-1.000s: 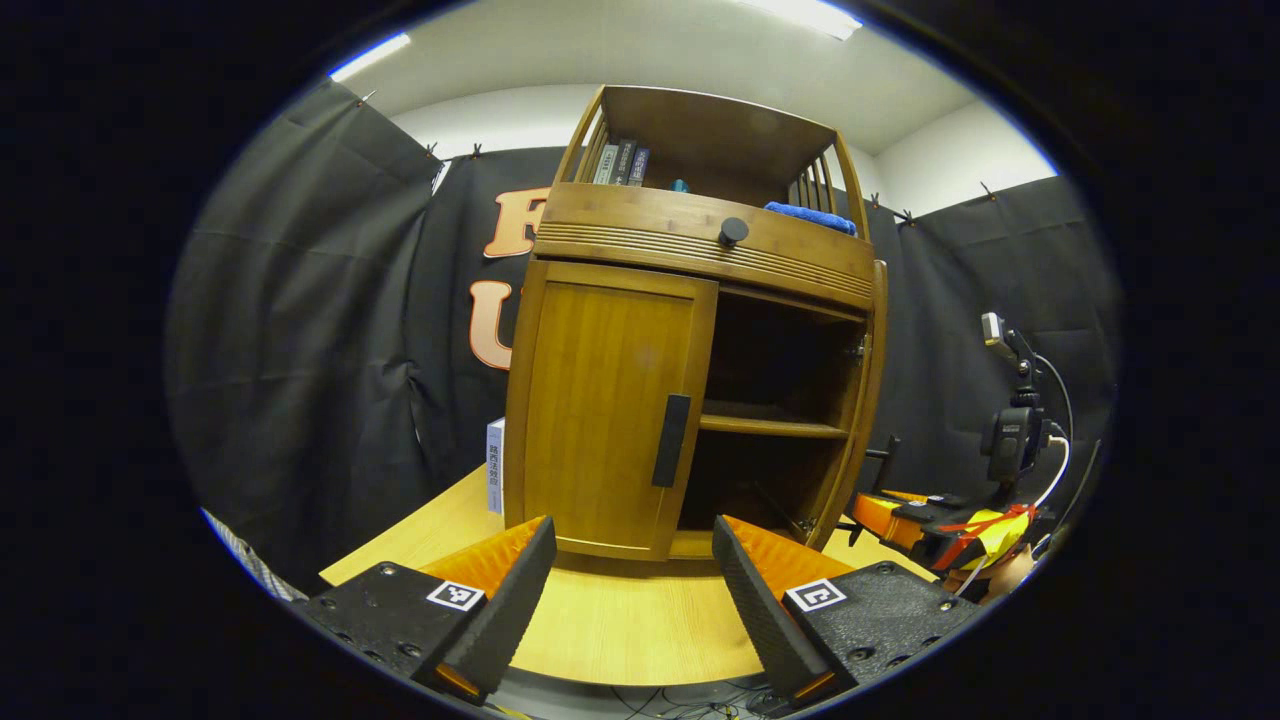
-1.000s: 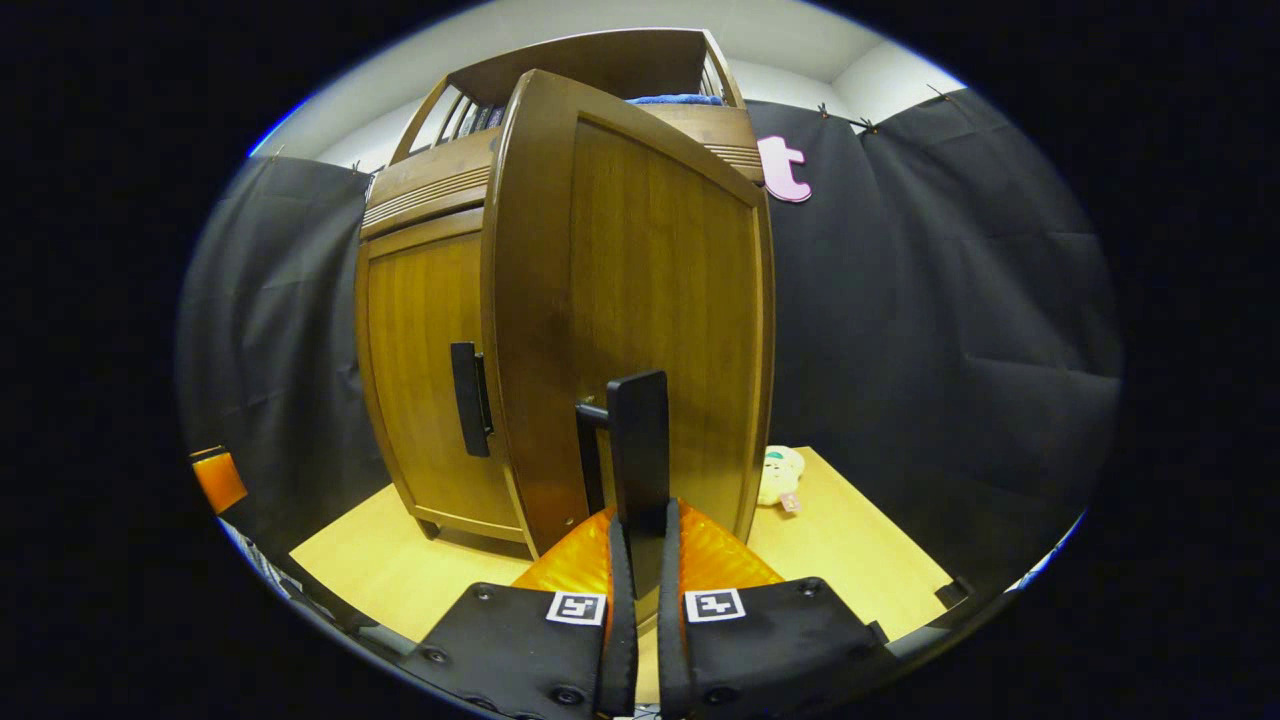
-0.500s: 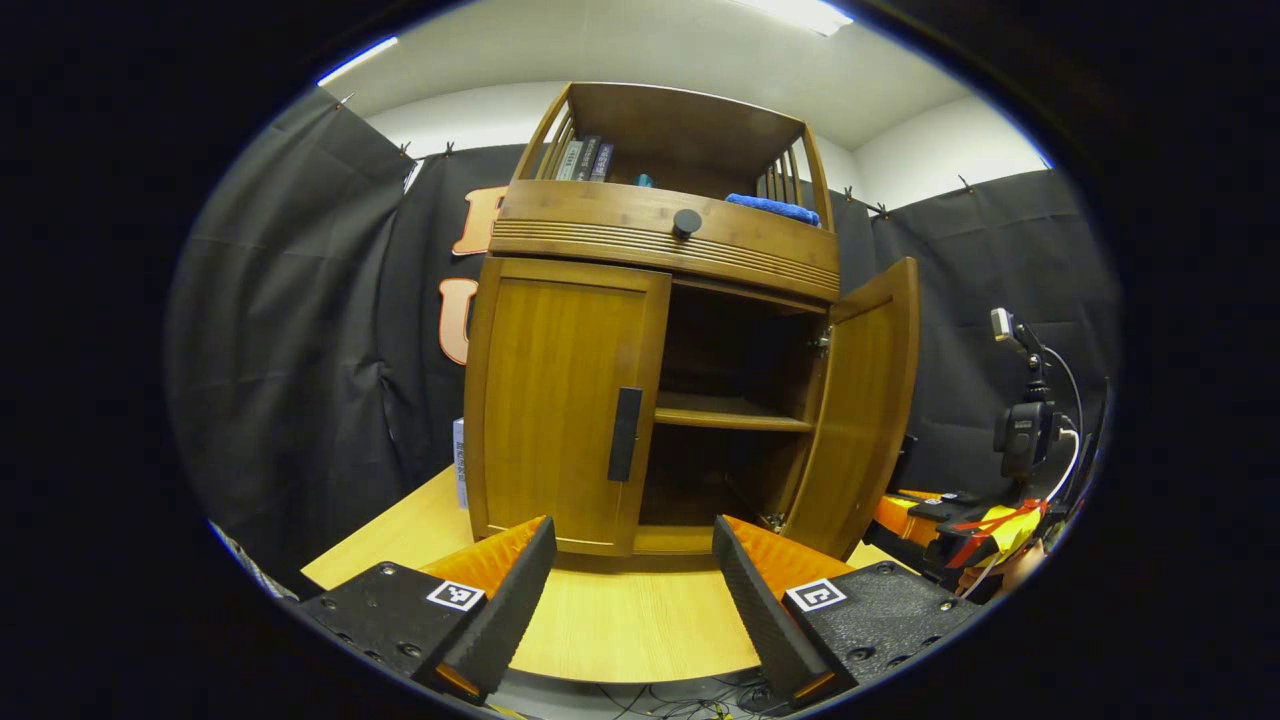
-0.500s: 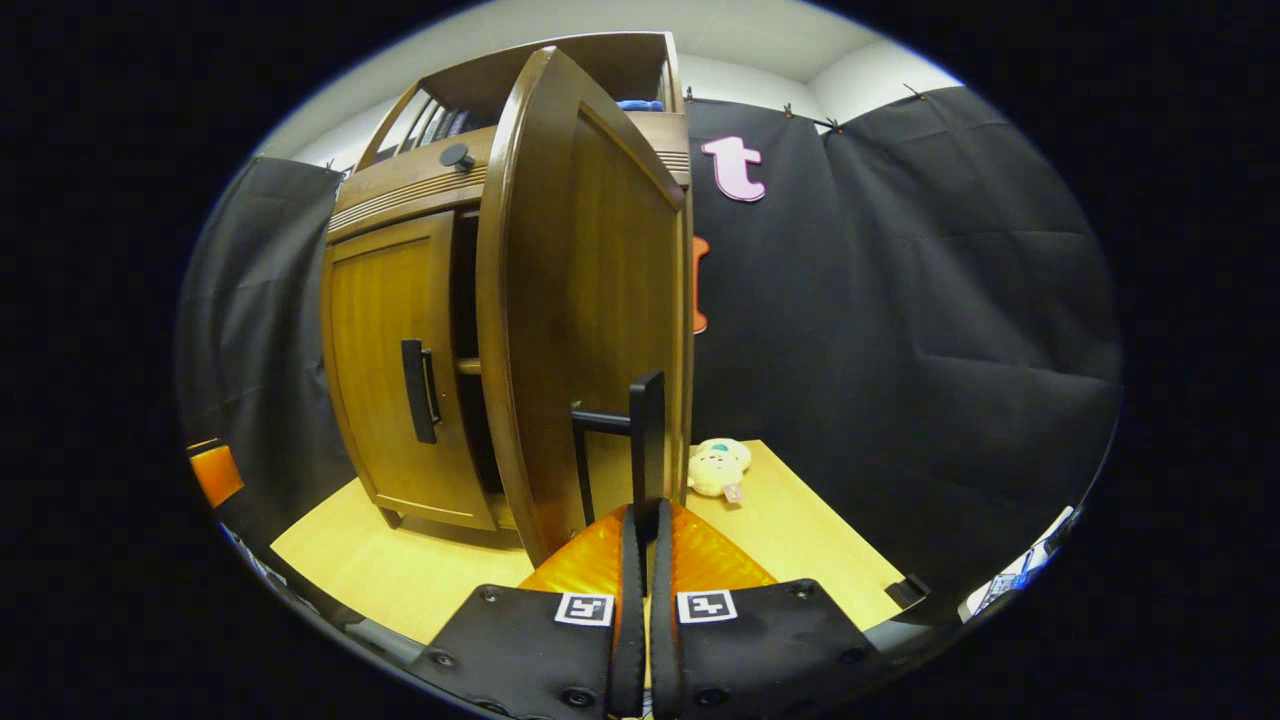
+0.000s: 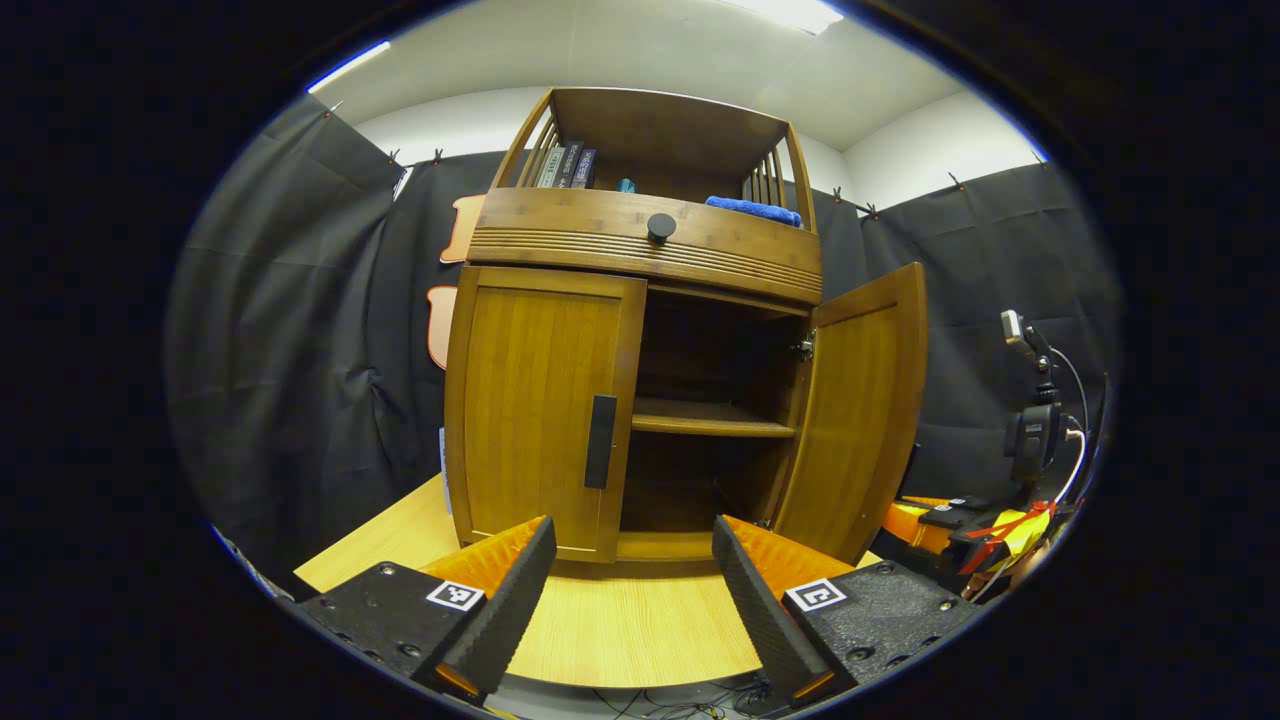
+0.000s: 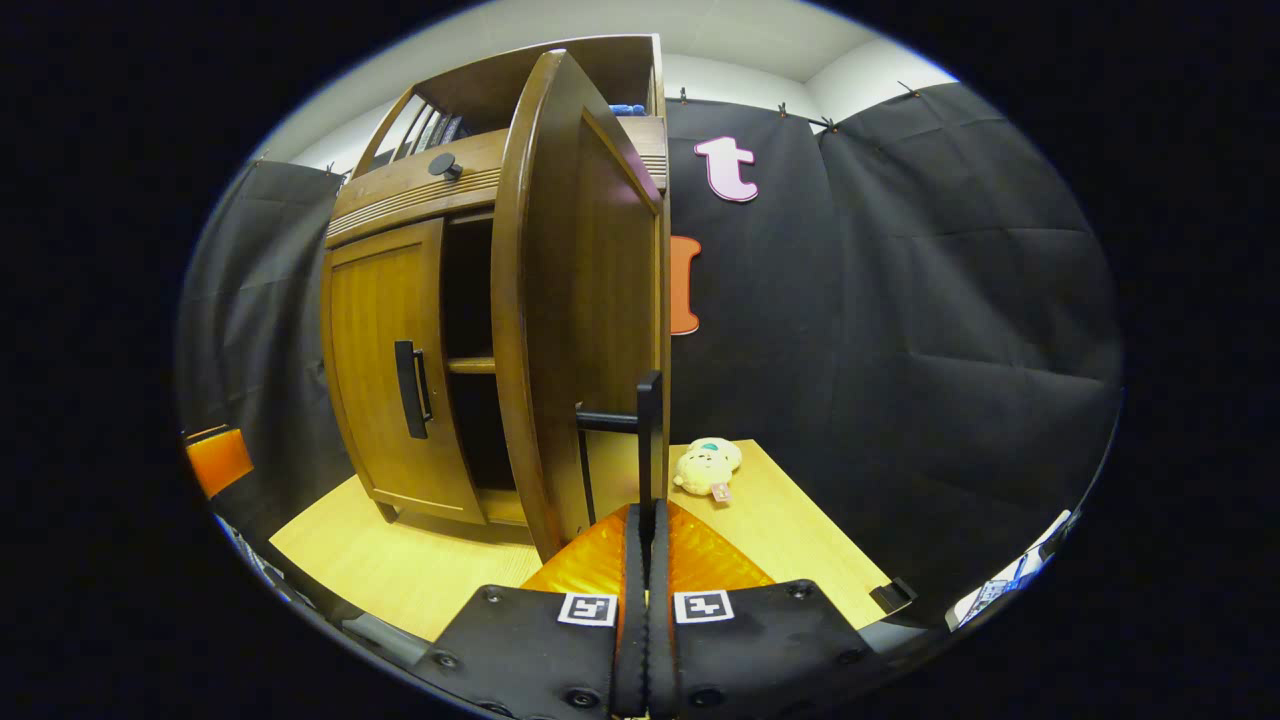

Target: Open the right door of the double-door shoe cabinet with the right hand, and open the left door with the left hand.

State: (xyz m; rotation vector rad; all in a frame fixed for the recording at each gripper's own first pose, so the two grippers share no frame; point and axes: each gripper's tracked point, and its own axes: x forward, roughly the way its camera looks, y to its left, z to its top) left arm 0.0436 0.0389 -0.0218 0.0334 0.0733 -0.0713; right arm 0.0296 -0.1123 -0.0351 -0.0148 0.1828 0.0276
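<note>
Right tongs point(image 6: 646, 560) pinched tight on right door handle point(image 6: 648, 440), right door point(image 6: 575, 300) swung wide, shelf point(image 5: 710, 420) inside showing. So half one pretty much done imo. Left tongs point(image 5: 632, 585) gaping, holding nothing, hovering low over tabletop point(image 5: 640, 620) facing shoe cabinet point(image 5: 640, 240). Left door point(image 5: 535, 410) still shut, left door handle point(image 5: 600, 455) untouched, well apart from tongs. That's what's left.

Books point(image 5: 565, 166) on my cabinet's top shelf: spines too small to read. Lower compartment point(image 5: 690, 485): dark, contents cannot be told.
</note>
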